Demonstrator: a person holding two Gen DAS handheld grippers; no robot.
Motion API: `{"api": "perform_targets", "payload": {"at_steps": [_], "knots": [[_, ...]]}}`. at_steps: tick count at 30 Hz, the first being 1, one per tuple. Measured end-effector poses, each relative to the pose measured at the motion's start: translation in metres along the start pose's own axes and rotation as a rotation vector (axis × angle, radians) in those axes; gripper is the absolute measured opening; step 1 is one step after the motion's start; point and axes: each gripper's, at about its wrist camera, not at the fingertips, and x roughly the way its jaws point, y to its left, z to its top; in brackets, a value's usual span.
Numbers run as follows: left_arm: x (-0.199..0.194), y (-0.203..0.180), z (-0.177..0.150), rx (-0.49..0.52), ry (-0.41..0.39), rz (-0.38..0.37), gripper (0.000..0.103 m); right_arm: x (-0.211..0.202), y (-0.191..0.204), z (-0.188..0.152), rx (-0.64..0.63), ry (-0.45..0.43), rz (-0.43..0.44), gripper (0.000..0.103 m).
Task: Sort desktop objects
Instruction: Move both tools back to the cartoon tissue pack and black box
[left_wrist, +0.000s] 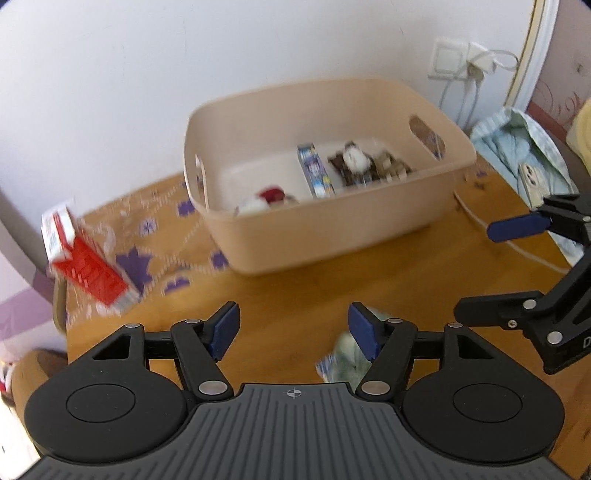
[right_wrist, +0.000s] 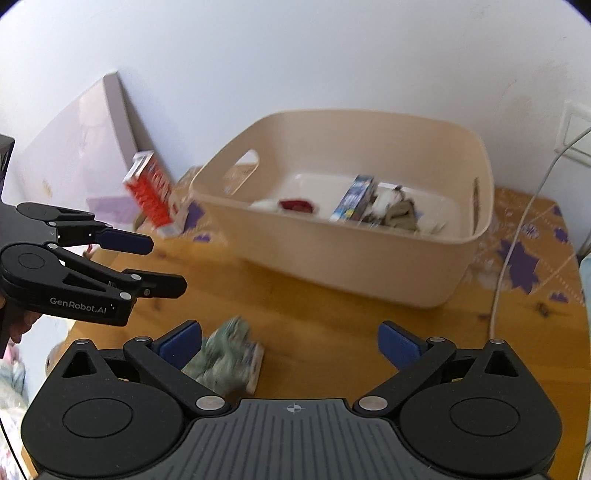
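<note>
A beige plastic bin (left_wrist: 332, 229) (right_wrist: 354, 266) stands at the back of the wooden table and holds a blue box (left_wrist: 316, 170) (right_wrist: 354, 197), a red-and-white item (left_wrist: 271, 195) (right_wrist: 295, 204) and brown wrappers (left_wrist: 369, 162). A red-and-white carton (left_wrist: 86, 266) (right_wrist: 153, 195) lies on the table left of the bin. A green-white crumpled packet (left_wrist: 347, 354) (right_wrist: 225, 358) lies near the front. My left gripper (left_wrist: 293, 332) (right_wrist: 147, 258) is open and empty, the packet by its right finger. My right gripper (right_wrist: 290, 345) (left_wrist: 480, 269) is open and empty, the packet by its left finger.
A white cable (right_wrist: 517, 236) runs over the table's right side to a wall socket (left_wrist: 448, 61). A purple-patterned plastic mat (left_wrist: 147, 258) covers the table's back. A light blue cloth bundle (left_wrist: 524, 155) lies right of the bin. A board (right_wrist: 74, 155) leans on the wall at left.
</note>
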Motion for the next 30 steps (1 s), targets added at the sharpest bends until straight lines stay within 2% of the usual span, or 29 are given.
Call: {"api": "perform_targets", "payload": {"at_steps": [8, 14, 18, 23, 30], "knots": [[0.001, -0.008, -0.042, 0.032, 0.067, -0.023, 0.067, 0.004, 0.017, -0.027, -0.051, 0.069, 0.019, 0.103], [0.004, -0.009, -0.065, 0.101, 0.114, -0.067, 0.067, 0.007, 0.029, -0.051, -0.085, 0.119, 0.034, 0.103], [0.005, -0.011, -0.079, 0.173, 0.140, -0.116, 0.067, 0.011, 0.039, -0.068, -0.105, 0.146, 0.044, 0.103], [0.009, -0.021, -0.096, 0.322, 0.161, -0.174, 0.067, 0.017, 0.055, -0.088, -0.146, 0.171, 0.069, 0.103], [0.020, -0.032, -0.109, 0.454, 0.173, -0.209, 0.067, 0.026, 0.074, -0.104, -0.247, 0.186, 0.043, 0.103]]}}
